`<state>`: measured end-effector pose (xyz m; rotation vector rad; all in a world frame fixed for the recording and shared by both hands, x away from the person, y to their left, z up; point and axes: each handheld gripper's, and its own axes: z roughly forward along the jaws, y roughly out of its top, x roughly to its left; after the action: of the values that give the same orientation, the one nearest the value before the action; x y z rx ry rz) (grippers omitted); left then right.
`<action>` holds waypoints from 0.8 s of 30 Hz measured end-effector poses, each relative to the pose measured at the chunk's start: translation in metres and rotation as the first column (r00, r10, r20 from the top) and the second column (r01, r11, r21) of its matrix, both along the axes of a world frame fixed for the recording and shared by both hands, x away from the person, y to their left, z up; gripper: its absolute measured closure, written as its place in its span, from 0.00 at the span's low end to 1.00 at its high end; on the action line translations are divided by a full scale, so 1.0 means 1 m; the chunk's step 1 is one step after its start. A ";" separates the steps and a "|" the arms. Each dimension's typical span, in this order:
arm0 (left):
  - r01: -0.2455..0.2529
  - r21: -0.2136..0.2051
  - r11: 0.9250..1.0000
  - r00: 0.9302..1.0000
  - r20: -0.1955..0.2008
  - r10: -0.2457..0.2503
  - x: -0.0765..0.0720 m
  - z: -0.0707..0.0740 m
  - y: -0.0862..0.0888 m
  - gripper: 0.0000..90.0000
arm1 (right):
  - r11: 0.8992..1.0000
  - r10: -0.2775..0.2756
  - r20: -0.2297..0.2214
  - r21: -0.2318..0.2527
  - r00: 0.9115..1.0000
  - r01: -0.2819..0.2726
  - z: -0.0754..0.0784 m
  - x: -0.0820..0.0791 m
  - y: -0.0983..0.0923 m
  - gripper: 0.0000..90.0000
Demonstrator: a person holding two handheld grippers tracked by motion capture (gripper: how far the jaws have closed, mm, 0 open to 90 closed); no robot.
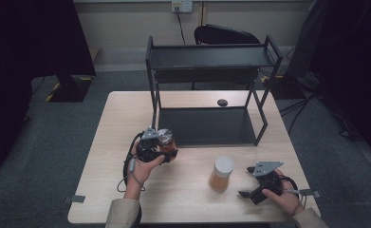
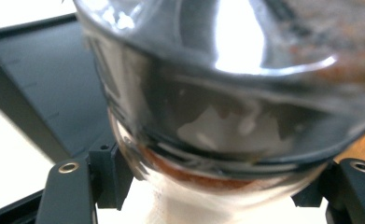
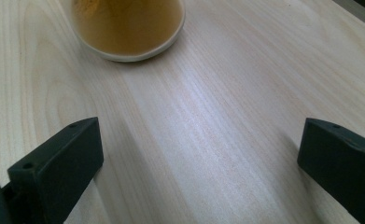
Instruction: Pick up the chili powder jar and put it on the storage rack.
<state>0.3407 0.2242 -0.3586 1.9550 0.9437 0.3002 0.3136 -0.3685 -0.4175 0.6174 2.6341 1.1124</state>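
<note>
A glass jar (image 1: 166, 141) with a silver lid and reddish-brown contents is lifted off the table at the left, just in front of the black rack. My left gripper (image 1: 167, 153) is shut on it. In the left gripper view the jar (image 2: 227, 93) looms close and blurred between the two jaws of the left gripper (image 2: 217, 186). A second jar (image 1: 220, 174) with a white lid and orange contents stands on the table right of centre. My right gripper (image 1: 245, 194) rests open near the front edge, to the right of that jar. In the right gripper view its base (image 3: 129, 28) lies beyond the right gripper (image 3: 199, 158).
A black two-tier metal rack (image 1: 207, 126) stands at the back of the wooden table (image 1: 107, 190); its lower shelf (image 2: 45, 79) is right behind the held jar. A small black round object (image 1: 222, 102) lies behind the rack. A dark chair (image 1: 226, 34) stands beyond the table.
</note>
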 end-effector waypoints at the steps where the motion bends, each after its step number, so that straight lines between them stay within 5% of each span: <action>1: 0.005 0.002 1.000 1.000 0.000 -0.005 0.002 0.003 -0.001 0.34 | 1.000 0.000 0.000 0.000 1.000 0.000 0.000 0.000 0.000 0.00; 24: 0.045 0.024 0.999 0.999 0.017 -0.046 0.030 0.047 -0.023 0.34 | 1.000 0.000 0.000 0.000 1.000 0.000 0.000 0.000 0.000 0.00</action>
<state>0.3705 0.2009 -0.3113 1.9894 0.8867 0.3037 0.3136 -0.3685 -0.4175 0.6177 2.6344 1.1124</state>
